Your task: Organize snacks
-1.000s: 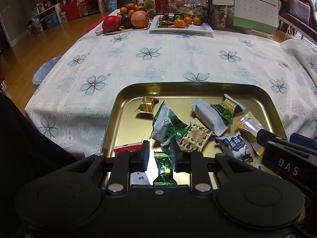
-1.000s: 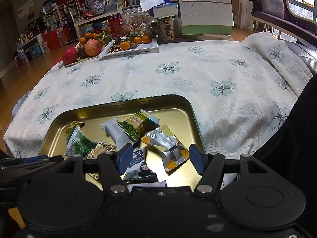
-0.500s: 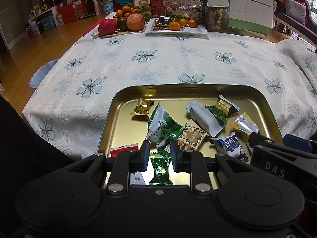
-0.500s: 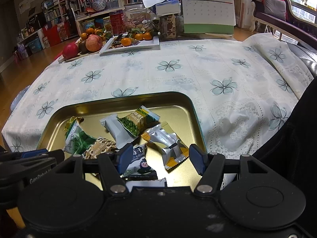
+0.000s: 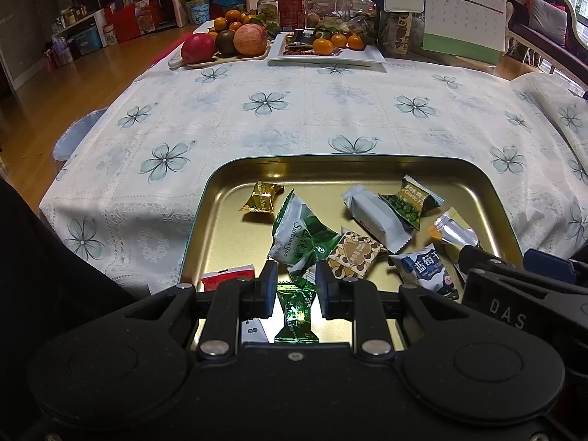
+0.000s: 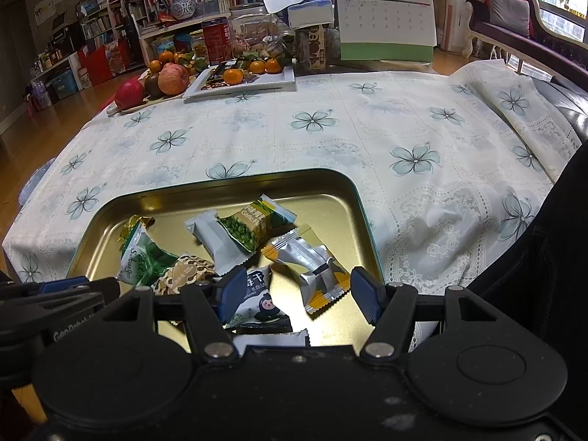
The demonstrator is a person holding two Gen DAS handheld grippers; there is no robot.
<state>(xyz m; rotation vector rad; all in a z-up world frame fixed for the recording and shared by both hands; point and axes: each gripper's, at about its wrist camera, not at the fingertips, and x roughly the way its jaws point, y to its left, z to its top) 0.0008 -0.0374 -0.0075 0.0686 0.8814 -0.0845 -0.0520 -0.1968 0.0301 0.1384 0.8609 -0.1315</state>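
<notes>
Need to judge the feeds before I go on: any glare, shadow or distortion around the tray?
Left wrist: tray floor mirrors the light, brightest under the green candy between the left gripper fingers; fisheye bows the table edges; wrappers stay sharp. Right wrist: same gold sheen beneath the open right gripper; the gripper body shades the tray's near edge.

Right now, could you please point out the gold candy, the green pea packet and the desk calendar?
gold candy (image 5: 261, 202), left wrist view, wrapper's middle.
green pea packet (image 6: 253, 225), right wrist view, printed front.
desk calendar (image 6: 386, 13), right wrist view, date grid.
</notes>
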